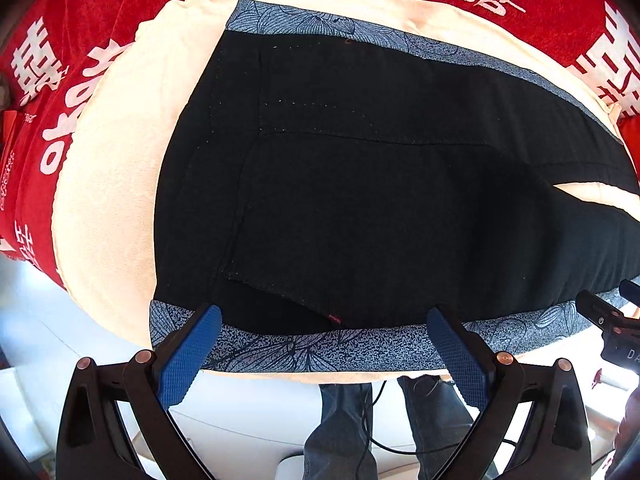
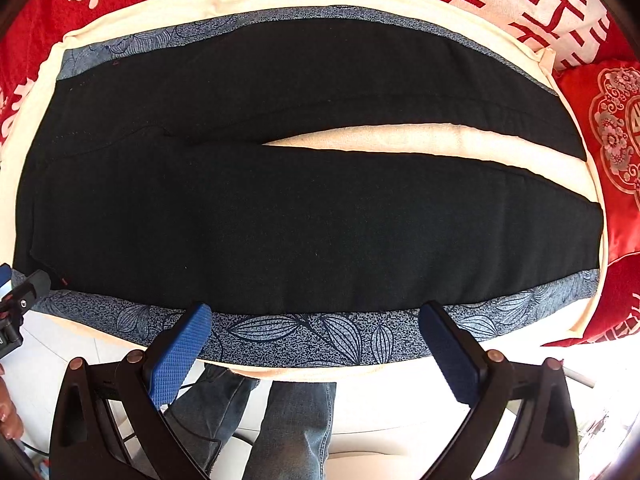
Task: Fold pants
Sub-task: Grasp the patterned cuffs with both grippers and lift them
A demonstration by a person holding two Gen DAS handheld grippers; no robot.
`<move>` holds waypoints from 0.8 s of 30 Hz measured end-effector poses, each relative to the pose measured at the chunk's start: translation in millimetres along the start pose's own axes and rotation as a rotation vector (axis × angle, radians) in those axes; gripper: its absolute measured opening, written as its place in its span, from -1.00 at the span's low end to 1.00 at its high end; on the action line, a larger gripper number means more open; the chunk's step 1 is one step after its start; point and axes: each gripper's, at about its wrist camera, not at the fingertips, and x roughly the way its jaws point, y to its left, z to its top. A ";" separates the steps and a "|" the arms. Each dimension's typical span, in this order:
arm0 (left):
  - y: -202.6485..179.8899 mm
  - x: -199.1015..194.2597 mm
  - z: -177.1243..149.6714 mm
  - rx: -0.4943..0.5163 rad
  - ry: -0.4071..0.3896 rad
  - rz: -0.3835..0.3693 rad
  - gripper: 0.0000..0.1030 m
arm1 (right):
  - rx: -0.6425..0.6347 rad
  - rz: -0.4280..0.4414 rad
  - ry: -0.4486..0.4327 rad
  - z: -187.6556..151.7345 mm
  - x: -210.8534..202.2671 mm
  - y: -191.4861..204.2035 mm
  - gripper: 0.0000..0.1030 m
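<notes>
Black pants (image 1: 360, 200) with blue-grey leaf-print side stripes lie flat on a cream cloth (image 1: 112, 184), waist to the left, both legs spread to the right with a gap between them (image 2: 400, 140). My left gripper (image 1: 324, 316) is open and empty, hovering at the near stripe by the waist and back pocket. My right gripper (image 2: 316, 312) is open and empty at the near stripe (image 2: 320, 336) of the near leg (image 2: 320, 232). Neither touches the fabric clearly.
The cream cloth (image 2: 440, 136) covers a red spread with white characters (image 1: 80, 60). A red embroidered cushion (image 2: 616, 128) lies past the leg ends. The person's jeans-clad legs (image 2: 292, 420) and a cable stand below the near edge. The other gripper shows at the right edge (image 1: 612, 320).
</notes>
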 end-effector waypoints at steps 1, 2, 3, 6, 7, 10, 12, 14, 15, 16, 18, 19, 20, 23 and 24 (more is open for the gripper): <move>0.9 -1.0 0.3 0.001 0.000 0.000 1.00 | 0.003 0.008 -0.002 0.3 0.3 -1.3 1.00; 1.0 -0.6 0.3 0.000 0.000 0.000 1.00 | 0.009 0.025 -0.004 0.7 0.4 -2.7 1.00; 1.1 1.8 1.7 -0.001 -0.002 -0.004 1.00 | 0.021 0.054 -0.009 1.3 0.0 -4.2 1.00; 9.2 1.6 -0.2 -0.021 -0.013 -0.049 1.00 | 0.110 0.270 -0.017 -0.3 1.5 -19.1 1.00; 15.8 1.1 -2.3 -0.039 -0.018 -0.076 1.00 | 0.148 0.381 -0.012 -2.4 4.3 -24.3 1.00; 33.4 1.8 -9.2 -0.079 -0.038 -0.148 1.00 | 0.265 0.743 0.037 -13.5 23.2 -34.0 1.00; 45.0 4.5 -16.0 -0.095 -0.047 -0.184 1.00 | 0.299 0.897 0.078 -25.8 39.8 -29.2 0.98; 55.1 10.5 -23.9 -0.112 -0.027 -0.230 1.00 | 0.292 0.944 0.119 -37.6 56.2 -18.2 0.89; 59.0 13.4 -27.8 -0.126 -0.009 -0.259 1.00 | 0.291 0.965 0.147 -45.6 66.3 -11.7 0.75; 63.8 17.3 -33.2 -0.144 0.009 -0.293 1.00 | 0.296 0.993 0.187 -54.6 79.4 -5.1 0.56; 69.1 23.1 -43.6 -0.161 0.026 -0.336 1.00 | 0.317 1.016 0.236 -66.9 94.2 2.2 0.50; 70.4 28.1 -50.0 -0.166 0.038 -0.353 1.00 | 0.331 1.021 0.242 -71.7 102.2 2.7 0.50; 70.5 33.6 -55.7 -0.169 0.052 -0.362 1.00 | 0.351 1.024 0.241 -75.4 110.4 3.3 0.50; 73.7 54.2 -66.8 -0.198 0.090 -0.389 1.00 | 0.420 1.073 0.197 -72.6 122.5 1.9 0.48; 75.9 61.1 -68.7 -0.219 0.100 -0.400 1.00 | 0.436 1.101 0.167 -68.1 119.3 -0.5 0.47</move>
